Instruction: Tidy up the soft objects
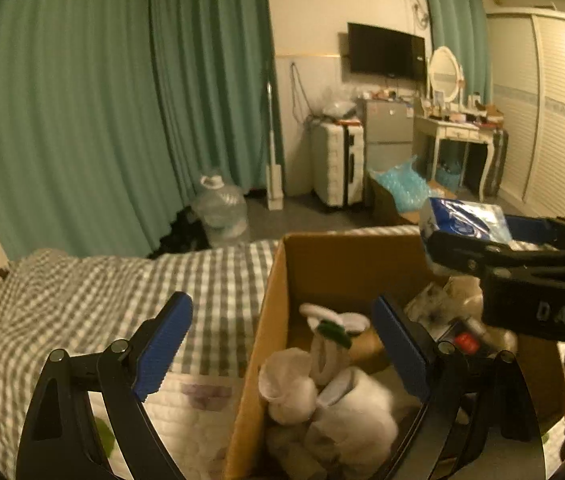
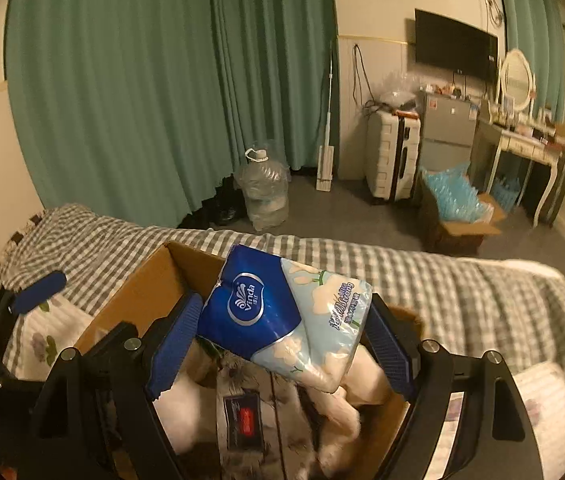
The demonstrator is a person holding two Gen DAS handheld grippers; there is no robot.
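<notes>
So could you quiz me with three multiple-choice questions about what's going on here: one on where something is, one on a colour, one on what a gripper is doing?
1. Where does the cardboard box sit?
A. on the checked bedcover
B. on the floor
C. on the dressing table

2. What colour are the curtains?
A. red
B. green
C. white

3. How is the left gripper?
A. shut on a plush toy
B. shut on the tissue pack
C. open, holding nothing

Answers: 1 A, the checked bedcover lies around the box. 2 B, green folds fill the wall. 3 C, its fingers stand wide apart; the right gripper holds the tissue pack.
</notes>
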